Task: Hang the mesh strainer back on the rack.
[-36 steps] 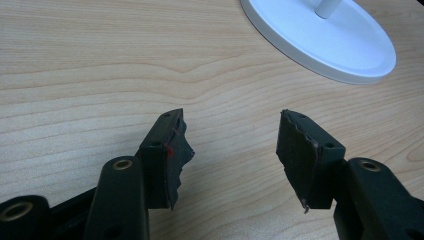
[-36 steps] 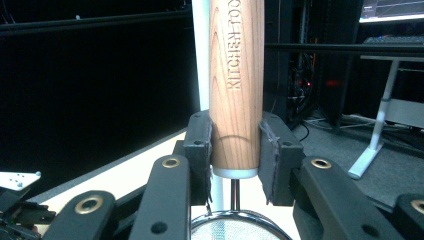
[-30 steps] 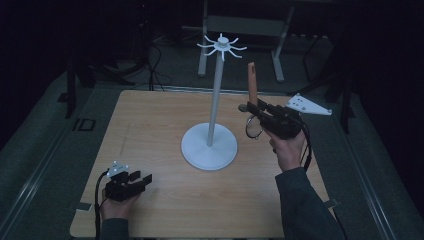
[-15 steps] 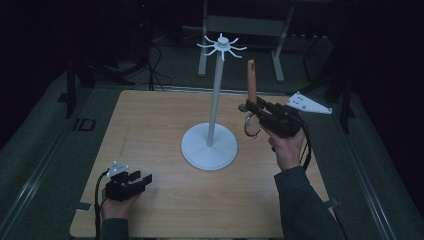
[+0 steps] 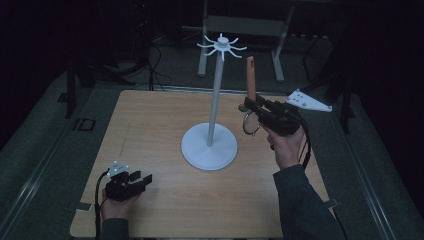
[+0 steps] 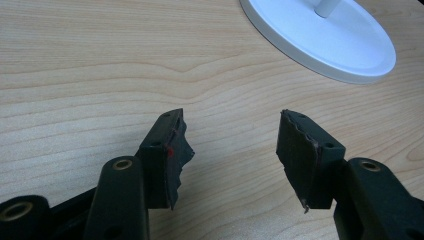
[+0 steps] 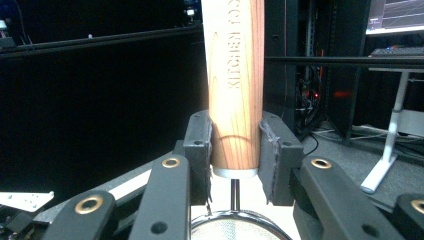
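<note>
A small strainer (image 5: 250, 105) with a wooden handle is held upright in the right gripper (image 5: 256, 106), right of centre in the high view, level with the middle of the white stand's (image 5: 215, 107) pole. The jaws are pressed onto the handle's lower end, with the metal sieve ring hanging below them. The lifting appears to be done; what seems left is raising the strainer to the hook crown at the top centre of the frame and hanging it there, which is not yet done, as the handle is apart from the hooks.

The left gripper (image 5: 131, 182) is rested on the table (image 5: 150, 125) at the lower left, its jaws spread and empty.

In the right gripper view, lettering on the handle (image 7: 235, 85) and the mesh at the bottom edge are made out, details too small in the high view. In the left gripper view, the stand's round base (image 6: 325, 37) is seen at the upper right, well apart from the jaws.
</note>
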Available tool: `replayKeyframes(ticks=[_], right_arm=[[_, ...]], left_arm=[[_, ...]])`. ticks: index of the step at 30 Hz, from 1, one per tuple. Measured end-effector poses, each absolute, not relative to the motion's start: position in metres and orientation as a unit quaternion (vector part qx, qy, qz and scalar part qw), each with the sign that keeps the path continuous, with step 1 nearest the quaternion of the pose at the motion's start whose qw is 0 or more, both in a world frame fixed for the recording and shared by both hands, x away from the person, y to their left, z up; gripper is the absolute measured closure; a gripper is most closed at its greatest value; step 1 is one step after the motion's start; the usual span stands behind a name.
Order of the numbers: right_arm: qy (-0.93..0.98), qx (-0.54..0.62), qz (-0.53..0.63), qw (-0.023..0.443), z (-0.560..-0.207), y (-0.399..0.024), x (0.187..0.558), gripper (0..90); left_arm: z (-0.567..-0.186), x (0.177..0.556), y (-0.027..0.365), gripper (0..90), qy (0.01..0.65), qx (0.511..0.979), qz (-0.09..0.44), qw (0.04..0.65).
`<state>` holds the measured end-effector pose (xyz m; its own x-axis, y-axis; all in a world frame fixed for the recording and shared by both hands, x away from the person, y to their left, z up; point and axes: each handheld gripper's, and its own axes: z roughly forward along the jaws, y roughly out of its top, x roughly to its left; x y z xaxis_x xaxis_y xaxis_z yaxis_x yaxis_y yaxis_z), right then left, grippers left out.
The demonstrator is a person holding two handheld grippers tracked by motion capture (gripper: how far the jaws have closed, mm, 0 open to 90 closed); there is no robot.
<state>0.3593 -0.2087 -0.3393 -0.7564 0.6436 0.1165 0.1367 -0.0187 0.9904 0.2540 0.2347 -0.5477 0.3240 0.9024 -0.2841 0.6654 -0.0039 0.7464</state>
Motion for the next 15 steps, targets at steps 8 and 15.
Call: replayKeyframes(ticks=[8, 15], right_arm=[[0.669, 0.291, 0.657, 0.19, -0.3373, -0.2077, 0.3607, 69.2], [0.667, 0.287, 0.661, 0.189, -0.3358, -0.2047, 0.3611, 69.2]], left_arm=[[-0.5477, 0.2541, 0.2347, 45.5, 0.564, 0.695, 0.14, 0.424], [-0.5476, 0.2542, 0.2355, 45.4, 0.564, 0.695, 0.14, 0.423]])
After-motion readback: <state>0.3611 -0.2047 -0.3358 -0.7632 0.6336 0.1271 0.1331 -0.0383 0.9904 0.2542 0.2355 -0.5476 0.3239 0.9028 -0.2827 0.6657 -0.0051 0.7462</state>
